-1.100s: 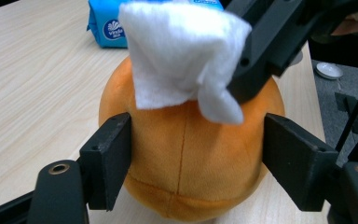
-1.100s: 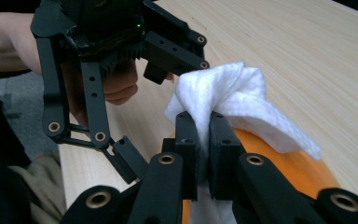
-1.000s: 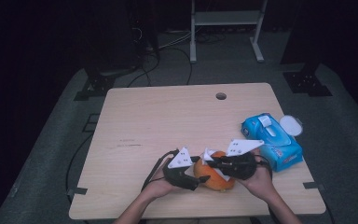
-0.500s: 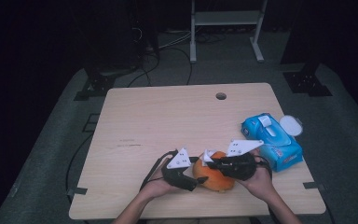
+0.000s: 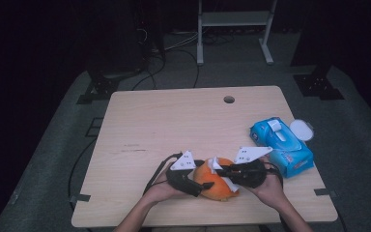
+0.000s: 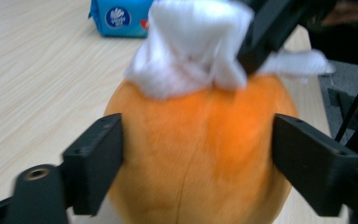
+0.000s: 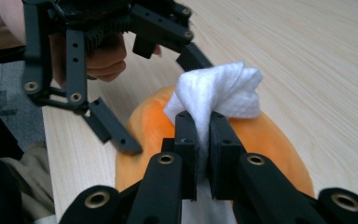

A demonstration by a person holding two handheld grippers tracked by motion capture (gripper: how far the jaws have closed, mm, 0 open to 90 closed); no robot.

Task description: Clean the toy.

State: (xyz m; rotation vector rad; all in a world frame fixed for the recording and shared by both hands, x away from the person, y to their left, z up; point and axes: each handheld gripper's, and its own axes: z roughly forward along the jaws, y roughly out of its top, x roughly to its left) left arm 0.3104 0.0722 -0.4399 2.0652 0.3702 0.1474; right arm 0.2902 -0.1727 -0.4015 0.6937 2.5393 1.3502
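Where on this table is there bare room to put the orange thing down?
The table's whole left half and far side, from the left edge to the cable hole, lie bare. It is crowded near the front edge, where the left tool and right tool meet at the orange ball with the white wipe, and at the right edge by the blue wipes pack.

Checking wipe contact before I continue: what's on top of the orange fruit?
A bunched white wipe rests on the orange fruit, pinched by the right gripper. The skin beneath the wipe is hidden.
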